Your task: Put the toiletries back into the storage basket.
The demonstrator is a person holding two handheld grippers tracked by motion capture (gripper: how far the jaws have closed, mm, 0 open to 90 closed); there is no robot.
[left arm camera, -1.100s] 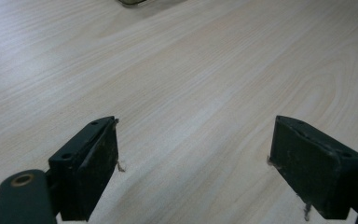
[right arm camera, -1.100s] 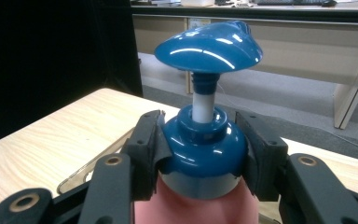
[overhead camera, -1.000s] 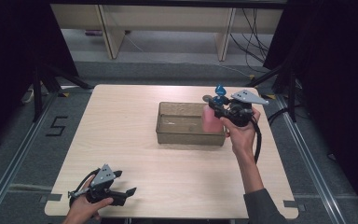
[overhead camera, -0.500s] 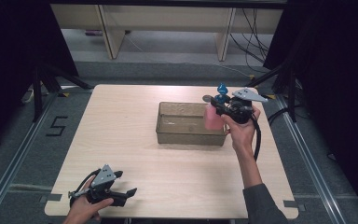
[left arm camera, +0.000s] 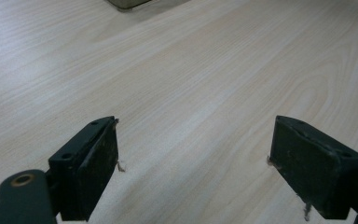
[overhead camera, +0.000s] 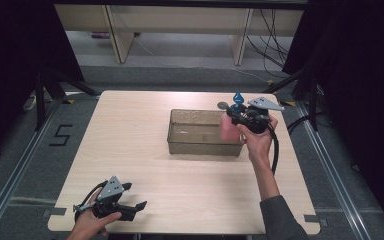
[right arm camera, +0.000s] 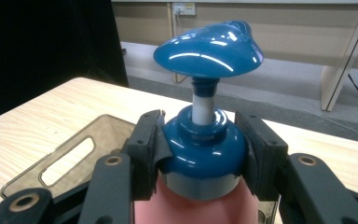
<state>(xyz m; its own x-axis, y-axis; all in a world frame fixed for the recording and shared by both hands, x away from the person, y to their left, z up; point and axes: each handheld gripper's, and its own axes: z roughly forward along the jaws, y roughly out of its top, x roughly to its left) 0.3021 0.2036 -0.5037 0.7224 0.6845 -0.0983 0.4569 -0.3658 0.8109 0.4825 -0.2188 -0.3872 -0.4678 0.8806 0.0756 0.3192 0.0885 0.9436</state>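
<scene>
A pink pump bottle with a blue cap and blue pump head hangs upright over the right end of a clear brownish bin. My right gripper is shut on the bottle's blue collar, its pads pressing both sides. My left gripper rests low at the table's front left corner, its jaws wide open over bare wood with nothing between them.
The light wooden table carries the bin right of centre. Black curtains stand at both sides, and shelving legs and cables are beyond the far edge. A metal rail runs along the floor on each side.
The right gripper has sunk a little with the bottle, now lower over the bin's right end. The left gripper has not moved.
</scene>
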